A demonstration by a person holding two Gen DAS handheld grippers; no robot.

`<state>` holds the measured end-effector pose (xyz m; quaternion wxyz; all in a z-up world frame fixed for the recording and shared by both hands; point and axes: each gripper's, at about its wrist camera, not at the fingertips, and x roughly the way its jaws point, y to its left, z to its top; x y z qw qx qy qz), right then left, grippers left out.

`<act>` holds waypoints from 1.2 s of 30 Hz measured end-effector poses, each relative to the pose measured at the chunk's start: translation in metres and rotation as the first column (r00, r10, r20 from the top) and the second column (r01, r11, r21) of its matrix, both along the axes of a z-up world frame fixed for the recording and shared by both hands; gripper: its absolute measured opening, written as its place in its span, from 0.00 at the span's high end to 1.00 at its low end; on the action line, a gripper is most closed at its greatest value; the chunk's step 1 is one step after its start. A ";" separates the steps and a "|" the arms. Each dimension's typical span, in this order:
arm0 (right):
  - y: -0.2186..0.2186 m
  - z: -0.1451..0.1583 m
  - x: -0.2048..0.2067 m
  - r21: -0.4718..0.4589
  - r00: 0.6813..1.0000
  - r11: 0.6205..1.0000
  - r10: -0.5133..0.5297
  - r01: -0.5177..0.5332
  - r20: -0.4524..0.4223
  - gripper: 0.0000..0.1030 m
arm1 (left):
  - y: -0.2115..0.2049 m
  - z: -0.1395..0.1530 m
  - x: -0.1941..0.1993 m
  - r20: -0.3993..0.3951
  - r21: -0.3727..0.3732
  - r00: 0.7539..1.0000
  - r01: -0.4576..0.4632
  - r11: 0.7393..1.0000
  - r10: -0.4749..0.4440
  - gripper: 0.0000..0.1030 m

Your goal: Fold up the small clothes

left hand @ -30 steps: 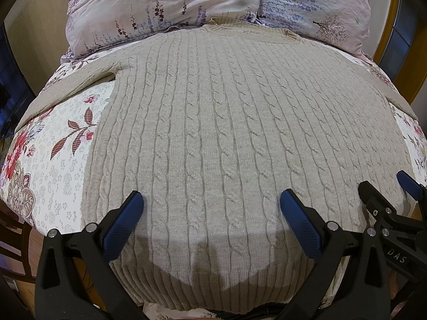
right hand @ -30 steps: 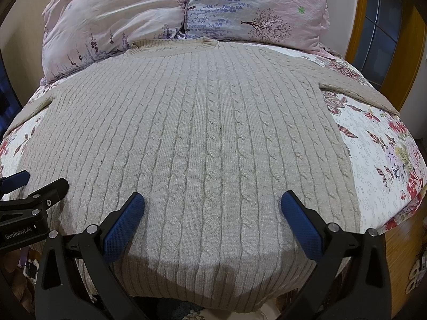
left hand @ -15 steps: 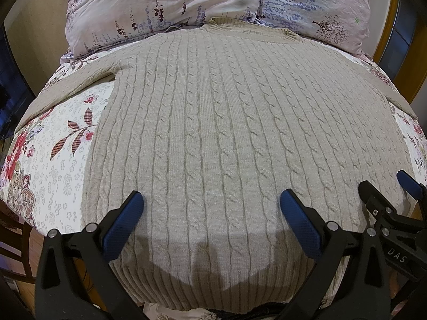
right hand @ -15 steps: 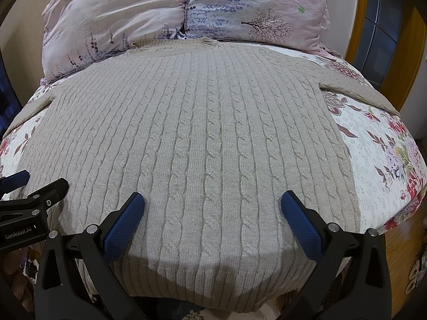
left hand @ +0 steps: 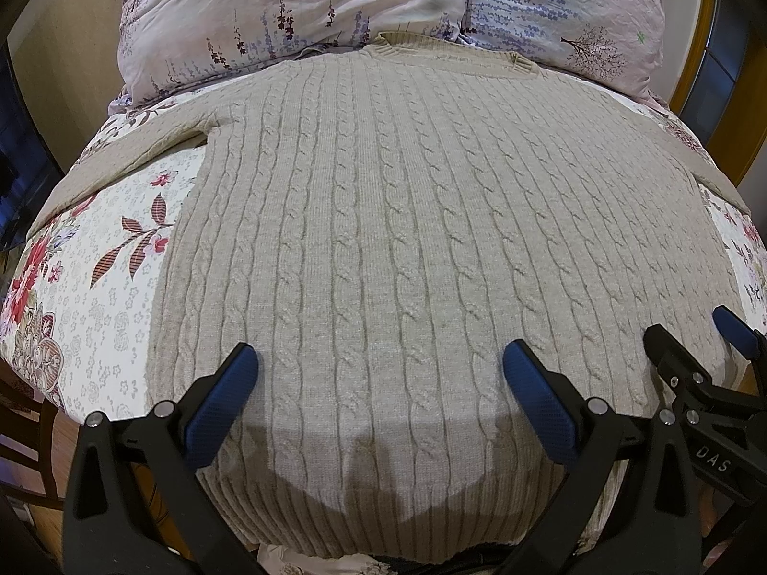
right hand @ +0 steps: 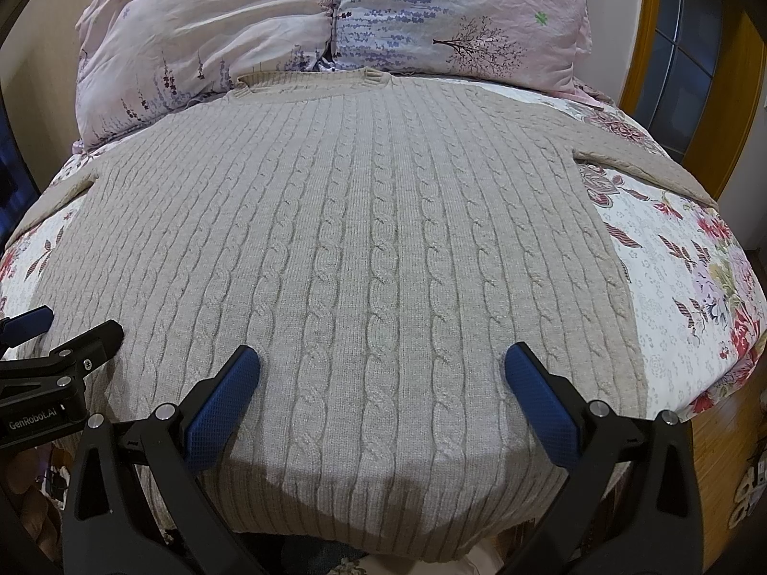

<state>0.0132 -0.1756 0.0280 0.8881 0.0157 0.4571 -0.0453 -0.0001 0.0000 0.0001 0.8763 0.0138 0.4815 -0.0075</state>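
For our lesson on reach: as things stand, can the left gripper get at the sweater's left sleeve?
Probably yes. The left gripper is open, and the left sleeve lies flat on the bedspread with nothing across it.

We're in a home bedroom: a bed [left hand: 96,316] dressed in a floral quilt, two pink flower-print pillows [right hand: 431,24] propped at its head. Wood floor [right hand: 719,441] shows past the edge, and a wooden-framed door [right hand: 690,72] with glass panes stands at the right.
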 end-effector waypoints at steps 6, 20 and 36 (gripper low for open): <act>0.000 0.000 0.000 0.000 1.000 1.000 0.000 0.000 0.001 0.01 | 0.000 0.000 0.000 0.000 0.000 1.000 0.000 1.000 0.000 0.02; -0.002 -0.001 -0.001 0.002 1.000 1.000 0.010 -0.010 0.015 0.01 | 0.001 0.001 0.000 -0.006 0.002 1.000 0.005 1.000 -0.005 0.02; -0.124 0.031 0.043 0.283 0.977 0.954 -0.144 0.096 0.154 0.01 | 0.005 0.010 0.035 -0.012 -0.035 0.999 0.052 0.998 -0.052 0.02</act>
